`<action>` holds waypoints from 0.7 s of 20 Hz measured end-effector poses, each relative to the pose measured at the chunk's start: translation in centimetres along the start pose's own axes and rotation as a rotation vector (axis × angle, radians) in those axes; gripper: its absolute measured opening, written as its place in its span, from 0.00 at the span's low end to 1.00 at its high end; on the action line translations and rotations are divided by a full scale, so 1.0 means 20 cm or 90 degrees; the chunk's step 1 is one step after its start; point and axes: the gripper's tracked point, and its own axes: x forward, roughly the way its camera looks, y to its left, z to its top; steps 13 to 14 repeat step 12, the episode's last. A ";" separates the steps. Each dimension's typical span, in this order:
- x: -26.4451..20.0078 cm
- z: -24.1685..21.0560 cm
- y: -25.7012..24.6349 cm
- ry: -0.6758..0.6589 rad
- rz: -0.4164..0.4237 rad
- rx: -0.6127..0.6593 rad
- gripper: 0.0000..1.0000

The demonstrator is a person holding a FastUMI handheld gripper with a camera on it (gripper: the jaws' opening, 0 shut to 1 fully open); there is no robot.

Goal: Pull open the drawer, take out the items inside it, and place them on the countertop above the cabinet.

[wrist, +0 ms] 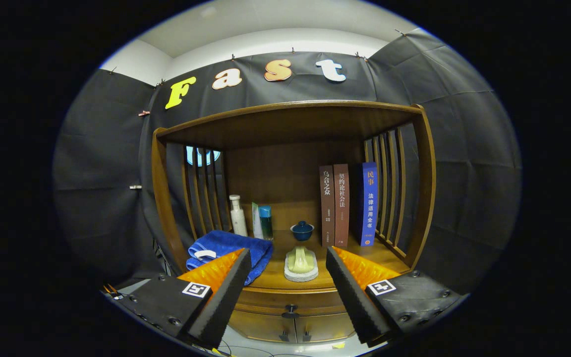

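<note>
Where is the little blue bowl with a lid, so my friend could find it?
Start at the wooden cabinet and look on its countertop, beyond the open tongs, which hold nothing. The little lidded bowl stands near the back, behind the pale soap on its dish and left of the upright books. It is the only round, dark blue, knob-topped thing there.

Closed wooden drawer [289, 300] under countertop [270, 280]

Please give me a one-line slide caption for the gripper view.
Open gripper jaws face a closed wooden drawer with a dark knob, below the countertop's folded blue towel.
</note>
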 end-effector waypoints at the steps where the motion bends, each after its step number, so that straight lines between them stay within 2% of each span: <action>1: 0.00 0.00 0.00 -0.001 -0.001 0.000 0.99; 14: -0.01 0.02 -0.03 -0.007 -0.005 0.006 0.99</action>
